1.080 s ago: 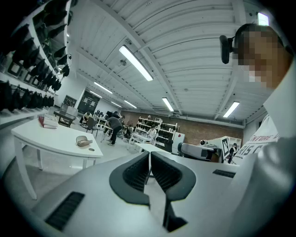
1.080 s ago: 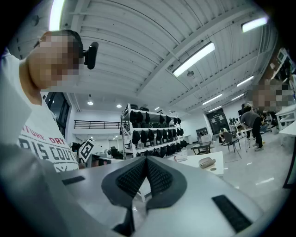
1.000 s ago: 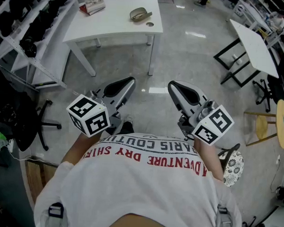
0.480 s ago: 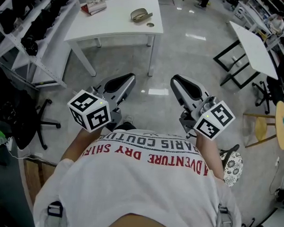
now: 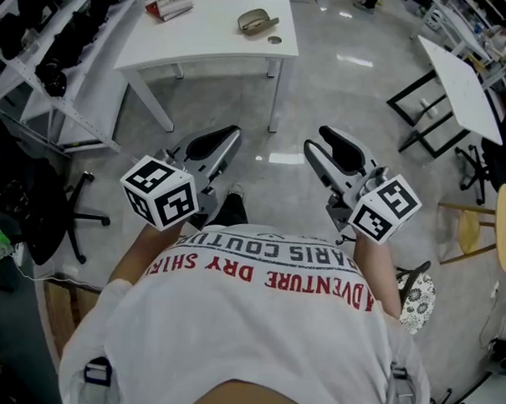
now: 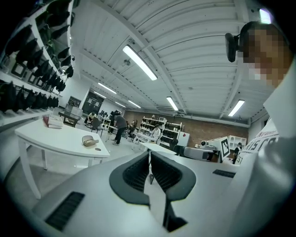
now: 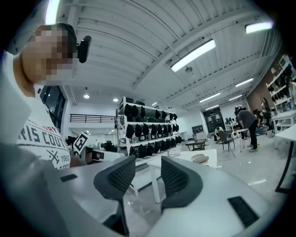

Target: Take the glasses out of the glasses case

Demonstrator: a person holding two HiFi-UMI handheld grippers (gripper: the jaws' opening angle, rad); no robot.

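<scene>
A tan glasses case (image 5: 253, 21) lies closed on the white table (image 5: 201, 44) far ahead of me, also visible as the case (image 6: 89, 140) in the left gripper view and the case (image 7: 200, 158) in the right gripper view. Both grippers hang in the air in front of my chest, well short of the table. My left gripper (image 5: 233, 135) is shut and holds nothing, its pads meeting (image 6: 149, 155). My right gripper (image 5: 317, 139) has just been opening; its jaws stand apart (image 7: 148, 167) with nothing between them.
A red and white book (image 5: 168, 2) and a small round thing (image 5: 275, 40) also lie on the table. Shelving (image 5: 42, 54) runs along the left, with a black chair (image 5: 59, 222) beside it. Another white table (image 5: 459, 85) and a wooden stool (image 5: 473, 232) stand right.
The right gripper's jaws have gone from shut to apart. Both grippers have shifted a little, and the table now sits higher in the head view.
</scene>
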